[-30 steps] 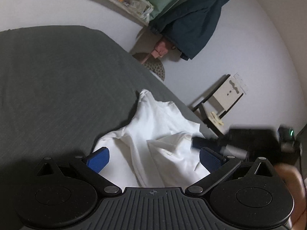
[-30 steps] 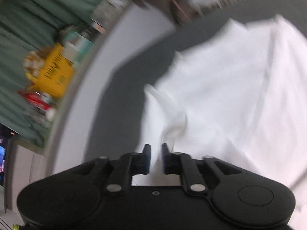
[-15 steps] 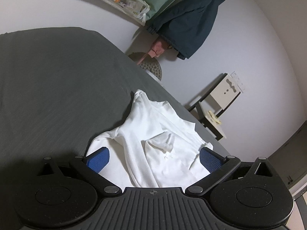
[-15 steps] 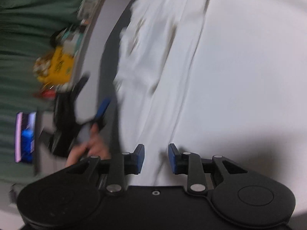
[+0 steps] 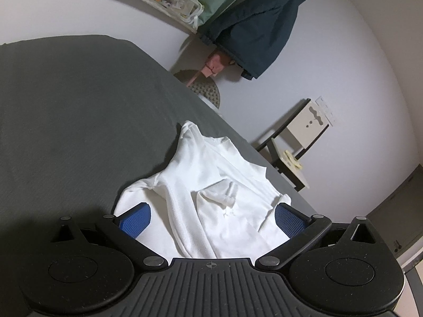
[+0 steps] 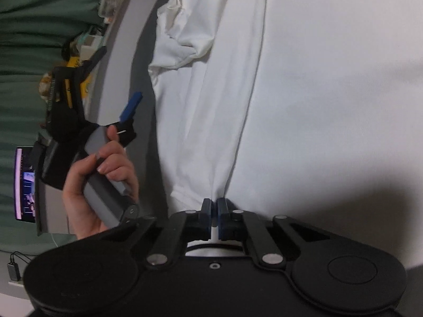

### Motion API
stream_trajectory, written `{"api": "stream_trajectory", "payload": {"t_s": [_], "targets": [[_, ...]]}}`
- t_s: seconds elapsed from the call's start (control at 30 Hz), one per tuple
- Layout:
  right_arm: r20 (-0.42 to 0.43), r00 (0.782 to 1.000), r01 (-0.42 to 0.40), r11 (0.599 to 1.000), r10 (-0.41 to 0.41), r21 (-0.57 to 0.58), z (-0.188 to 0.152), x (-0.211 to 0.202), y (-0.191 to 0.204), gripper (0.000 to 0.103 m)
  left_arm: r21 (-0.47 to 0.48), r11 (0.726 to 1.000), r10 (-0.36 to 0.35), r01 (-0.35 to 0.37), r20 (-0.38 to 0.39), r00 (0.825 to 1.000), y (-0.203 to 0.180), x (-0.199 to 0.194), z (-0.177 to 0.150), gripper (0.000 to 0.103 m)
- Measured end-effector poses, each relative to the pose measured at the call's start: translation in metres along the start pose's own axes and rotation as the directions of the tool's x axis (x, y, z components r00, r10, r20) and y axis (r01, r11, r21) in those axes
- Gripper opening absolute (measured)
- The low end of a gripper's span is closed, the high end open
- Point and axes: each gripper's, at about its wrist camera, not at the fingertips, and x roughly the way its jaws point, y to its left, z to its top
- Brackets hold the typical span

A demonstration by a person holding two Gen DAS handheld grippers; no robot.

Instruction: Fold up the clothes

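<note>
**Right tongs pinch the white garment, left tongs hang spread above it**

Currently the white garment (image 5: 211, 200) lies crumpled on a dark grey bed (image 5: 74, 121), near the bed's edge that faces the wall. The left tongs (image 5: 211, 218) hover over it with their blue pads (image 5: 136, 220) wide apart, one on each side of the cloth, gripping nothing.

From the right wrist camera the cloth fills most of the view, with long creases running up from the tongs. The right tongs (image 6: 213, 206) are pressed together on a fold of the garment, which gathers into the narrow slit between the pads. To the left a hand (image 6: 97, 185) grips the grey handle of the other tool, one blue pad of it pointing towards the cloth.

A dark jacket (image 5: 253, 26) hangs on the wall behind the bed.
</note>
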Motion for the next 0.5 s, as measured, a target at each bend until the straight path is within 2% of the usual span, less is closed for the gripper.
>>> {"api": "stream_trajectory", "payload": {"t_s": [0.27,0.33,0.4,0.47,0.5], "targets": [[-0.008,1.000,0.021,1.000,-0.022,-0.022,-0.004,-0.010,0.010,0.005,-0.001,1.000,0.002,-0.002,-0.009,1.000,0.000,0.001,-0.001,0.103],[-0.010,1.000,0.027,0.999,-0.027,-0.027,-0.005,-0.012,0.013,0.010,0.001,1.000,0.003,-0.003,-0.012,1.000,0.001,0.002,-0.001,0.103],[-0.011,0.999,0.032,0.999,-0.032,-0.033,-0.006,-0.015,0.015,0.027,0.003,1.000,0.006,-0.006,-0.014,1.000,0.001,0.002,-0.002,0.103],[-0.013,0.999,0.037,0.999,-0.038,-0.039,-0.007,-0.017,0.018,0.034,0.002,1.000,0.012,-0.012,-0.012,1.000,0.001,0.002,-0.001,0.103],[-0.014,0.999,0.040,0.998,-0.041,-0.041,-0.008,-0.019,0.019,0.034,0.002,1.000,0.015,-0.015,-0.009,1.000,0.002,0.001,-0.001,0.103]]}}
